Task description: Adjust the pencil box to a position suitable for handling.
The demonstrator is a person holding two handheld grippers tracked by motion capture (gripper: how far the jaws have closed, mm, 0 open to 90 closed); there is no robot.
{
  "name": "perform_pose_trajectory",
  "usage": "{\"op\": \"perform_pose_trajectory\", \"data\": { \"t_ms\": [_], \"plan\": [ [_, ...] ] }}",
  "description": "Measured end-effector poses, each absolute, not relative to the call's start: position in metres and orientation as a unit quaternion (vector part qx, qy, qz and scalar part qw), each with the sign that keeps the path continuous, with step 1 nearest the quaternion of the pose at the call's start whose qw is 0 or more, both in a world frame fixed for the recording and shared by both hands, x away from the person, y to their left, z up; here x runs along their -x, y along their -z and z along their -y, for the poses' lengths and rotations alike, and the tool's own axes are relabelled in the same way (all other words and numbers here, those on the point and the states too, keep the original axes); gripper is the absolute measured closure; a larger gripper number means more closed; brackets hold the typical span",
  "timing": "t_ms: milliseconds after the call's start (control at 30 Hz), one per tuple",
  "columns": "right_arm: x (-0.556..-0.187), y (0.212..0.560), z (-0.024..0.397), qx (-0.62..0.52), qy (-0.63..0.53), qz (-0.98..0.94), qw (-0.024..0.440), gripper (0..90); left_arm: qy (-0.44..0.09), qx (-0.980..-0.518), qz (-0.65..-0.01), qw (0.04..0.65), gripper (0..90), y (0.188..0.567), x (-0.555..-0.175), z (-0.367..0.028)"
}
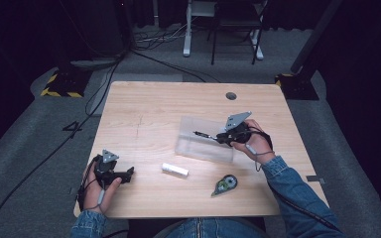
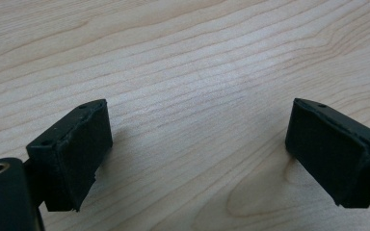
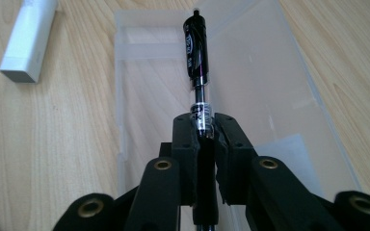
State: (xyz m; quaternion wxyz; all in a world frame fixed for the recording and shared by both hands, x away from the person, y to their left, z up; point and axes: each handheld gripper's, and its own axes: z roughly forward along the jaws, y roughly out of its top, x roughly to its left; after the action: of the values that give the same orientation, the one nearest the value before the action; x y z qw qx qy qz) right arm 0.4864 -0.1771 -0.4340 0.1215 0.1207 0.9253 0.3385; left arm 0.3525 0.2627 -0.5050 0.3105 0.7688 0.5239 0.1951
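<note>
pen: black pen (image 3: 196, 53) held lengthwise in the right gripper (image 3: 203, 126), its far end out over the clear plastic box (image 3: 250, 91).
grip: jaws closed tight on the pen's thin clear section, near one end, so most of the pen sticks out forward.
risk, pivot: with so short a hold, the long free end could swing or droop if it bumps the box wall.
risk, miss: the box is see-through and shallow; released too near the rim, the pen could roll out onto the tabletop (image 1: 144, 119).
risk, shove: a push from the jaws could slide the light box.
left gripper: left gripper (image 1: 110, 172) rests low over bare wood, jaws wide apart, holding nothing.
nearby: white eraser (image 1: 175, 169) and correction tape (image 1: 224, 185) lie apart from the box.
</note>
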Motion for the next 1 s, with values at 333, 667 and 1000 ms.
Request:
{"op": "perform_pose_trajectory", "data": {
  "t_ms": [333, 667, 1000],
  "plan": [
    [-0.492, 0.444, 0.172, -0.115, -0.318, -0.933, 0.126, 80.0, -0.195, -0.769, -0.524, 0.311, 9.4, 0.505, -0.352, -0.263],
    [-0.490, 0.450, 0.169, -0.107, -0.304, -0.939, 0.124, 79.9, -0.195, -0.769, -0.524, 0.311, 9.4, 0.505, -0.352, -0.263],
    [-0.489, 0.456, 0.166, -0.102, -0.289, -0.944, 0.123, 80.0, -0.195, -0.769, -0.524, 0.311, 9.4, 0.505, -0.353, -0.263]
  ]
}}
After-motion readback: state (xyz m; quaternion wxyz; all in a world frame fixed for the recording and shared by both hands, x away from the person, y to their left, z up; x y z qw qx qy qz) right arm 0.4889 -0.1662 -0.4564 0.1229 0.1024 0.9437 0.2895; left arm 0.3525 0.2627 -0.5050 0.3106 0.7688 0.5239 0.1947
